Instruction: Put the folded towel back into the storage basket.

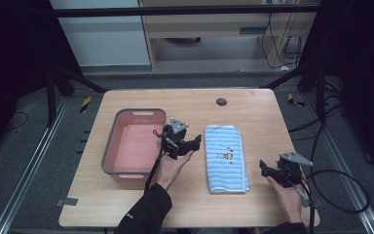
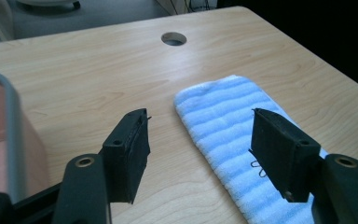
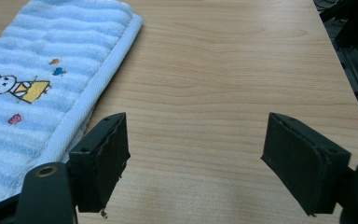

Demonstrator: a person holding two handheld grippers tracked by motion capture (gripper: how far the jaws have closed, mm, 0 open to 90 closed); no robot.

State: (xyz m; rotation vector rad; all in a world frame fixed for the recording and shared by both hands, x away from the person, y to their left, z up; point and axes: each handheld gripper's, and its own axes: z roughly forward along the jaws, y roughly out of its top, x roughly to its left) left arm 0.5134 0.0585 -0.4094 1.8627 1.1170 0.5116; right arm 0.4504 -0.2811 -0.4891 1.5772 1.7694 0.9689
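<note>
A folded blue-and-white striped towel (image 1: 225,157) with a small rabbit picture lies lengthwise in the middle of the wooden table (image 1: 195,105). My left gripper (image 1: 191,142) hovers between the pink bin (image 1: 132,146) and the towel's left edge, jaws open with nothing between them. In the left gripper view the towel (image 2: 223,126) lies under the right jaw, and my left gripper (image 2: 200,156) is held just above the table. My right gripper (image 1: 265,167) rests to the right of the towel near the front edge, open and empty. The right gripper view has the towel (image 3: 37,88) at its left and my right gripper (image 3: 196,158) over bare wood.
The pink bin with a grey rim (image 2: 14,140) stands on the table's left half. A round cable hole (image 1: 221,102) sits near the far edge. Cables trail off the table's right side, and black frame legs stand at both far corners.
</note>
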